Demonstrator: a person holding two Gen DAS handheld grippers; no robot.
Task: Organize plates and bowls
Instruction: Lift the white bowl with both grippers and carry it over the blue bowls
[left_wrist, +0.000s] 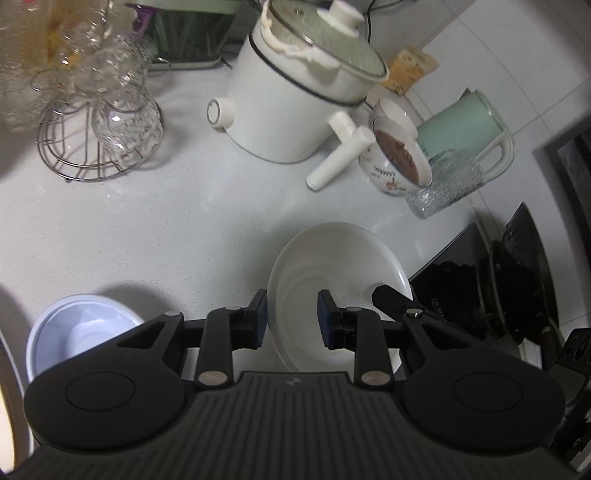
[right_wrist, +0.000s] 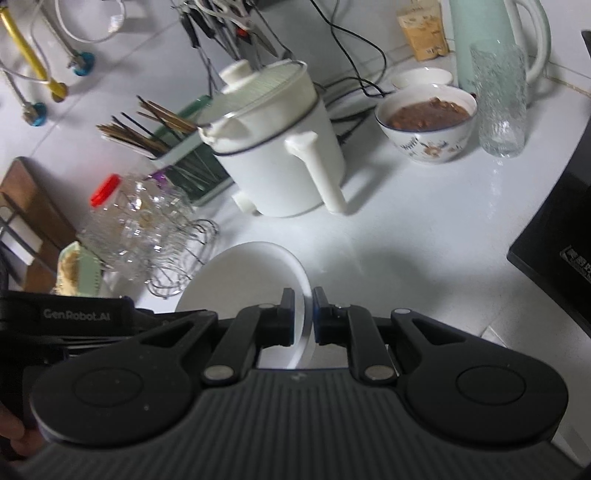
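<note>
In the left wrist view, a wire rack (left_wrist: 92, 147) of upturned clear glasses (left_wrist: 122, 122) stood at the far left of the white counter (left_wrist: 166, 229), and nearer the camera a pale bluish bowl (left_wrist: 79, 332) sat on the counter beside the left gripper (left_wrist: 291, 314). That gripper's jaws were spread, straddling the near rim of a white plate (left_wrist: 332, 266); whether either pad touched the rim could not be told. Behind stood a white electric pot (left_wrist: 288, 110) with a glass lid, then a floral bowl (left_wrist: 399, 162) of brown food, a textured glass tumbler (left_wrist: 447, 181) and a mint kettle (left_wrist: 465, 125). A black cooktop (left_wrist: 454, 273) lay at the right edge. In the right wrist view, a red-capped jar (right_wrist: 107, 206) and a chopstick holder (right_wrist: 177, 147) were at the left. The white plate (right_wrist: 243, 280) lay in the middle, its right rim pinched between the nearly closed jaws of the right gripper (right_wrist: 303, 314). The left gripper (right_wrist: 77, 315) showed at the plate's left side.
</note>
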